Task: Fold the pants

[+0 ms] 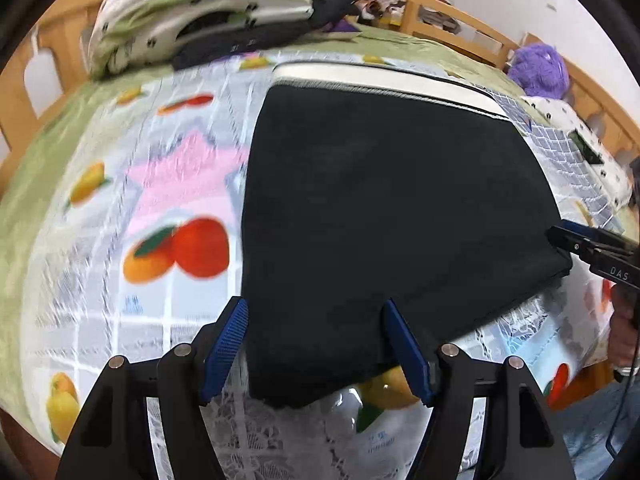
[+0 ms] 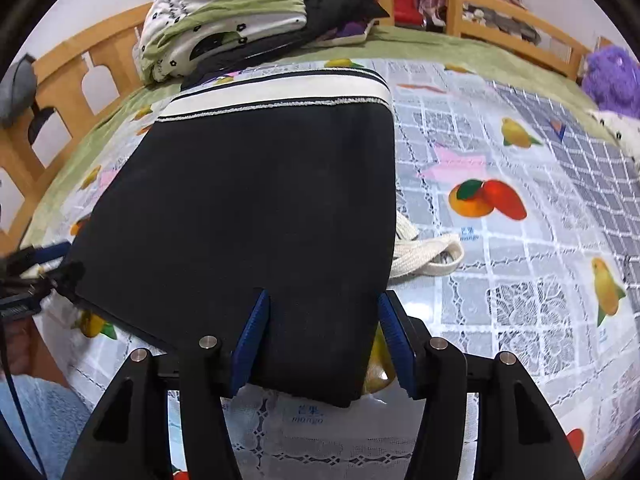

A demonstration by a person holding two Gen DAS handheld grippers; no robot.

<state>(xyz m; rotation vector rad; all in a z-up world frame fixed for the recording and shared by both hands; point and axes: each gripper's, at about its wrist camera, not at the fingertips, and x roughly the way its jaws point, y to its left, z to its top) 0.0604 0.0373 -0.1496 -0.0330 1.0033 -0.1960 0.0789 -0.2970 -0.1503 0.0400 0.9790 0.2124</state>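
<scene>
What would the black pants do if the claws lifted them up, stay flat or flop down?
Probably flop: the black pants are soft cloth lying flat in folded layers, so they would likely sag and unfold. They look light enough for an open claw to lift once shut. The white drawstring would likely dangle.

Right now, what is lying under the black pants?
Under the black pants lies the fruit-print tablecloth. A white drawstring comes out from beneath their right edge. Whatever else they cover is hidden.

Tablecloth [image 1: 176,184] motion-blurred, print perhaps fruit
</scene>
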